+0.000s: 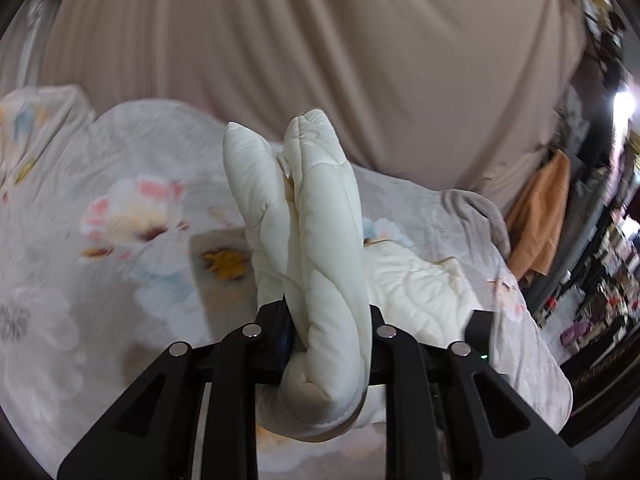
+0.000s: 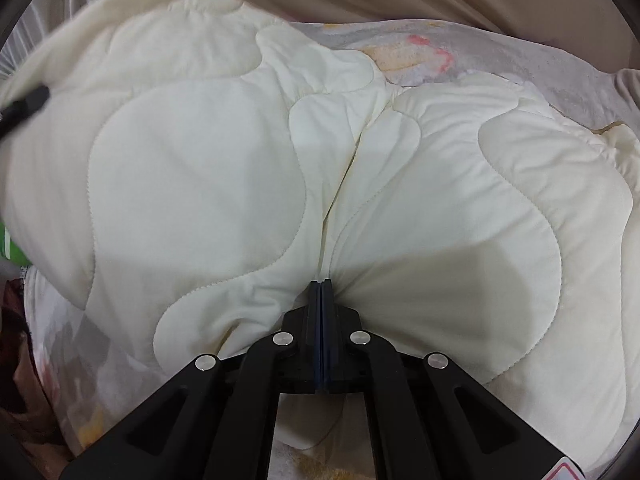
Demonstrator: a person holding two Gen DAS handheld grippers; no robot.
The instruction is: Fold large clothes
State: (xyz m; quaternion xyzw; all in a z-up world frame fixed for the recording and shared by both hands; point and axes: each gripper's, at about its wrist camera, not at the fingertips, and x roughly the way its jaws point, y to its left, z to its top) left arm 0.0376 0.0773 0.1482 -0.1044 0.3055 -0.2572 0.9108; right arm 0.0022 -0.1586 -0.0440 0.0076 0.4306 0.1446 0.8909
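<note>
1. On the bed [image 1: 120, 280], over a flowered sheet [image 1: 132, 216]: one cream quilt [image 2: 192, 168], padded and stitched in wavy lines, spread across most of the bed and part gathered.
2. Left tool [image 1: 328, 340]: jaws nearly together, clamped on a thick doubled edge of the quilt. The fold stands up between the jaws in two plump ridges, lifted clear of the sheet.
3. Right tool [image 2: 322, 292]: jaws fully together. The tips press into a crease where two quilt panels meet; whether any cloth is pinched between them cannot be told, as the pads show no gap.
4. Beyond the bed: a tan curtain [image 1: 320, 40], an orange cloth [image 1: 540, 220] hanging to the right, cluttered shelves [image 1: 600, 260] at the far edge.
5. Progress, as judged: early. One edge is taken up and raised; the bulk of the quilt lies loose and rumpled, with no flat, squared fold to be seen.
6. Left to do, as judged: carry the lifted edge across to the opposite side, lay it down, smooth it, then fold again to a compact bundle.
</note>
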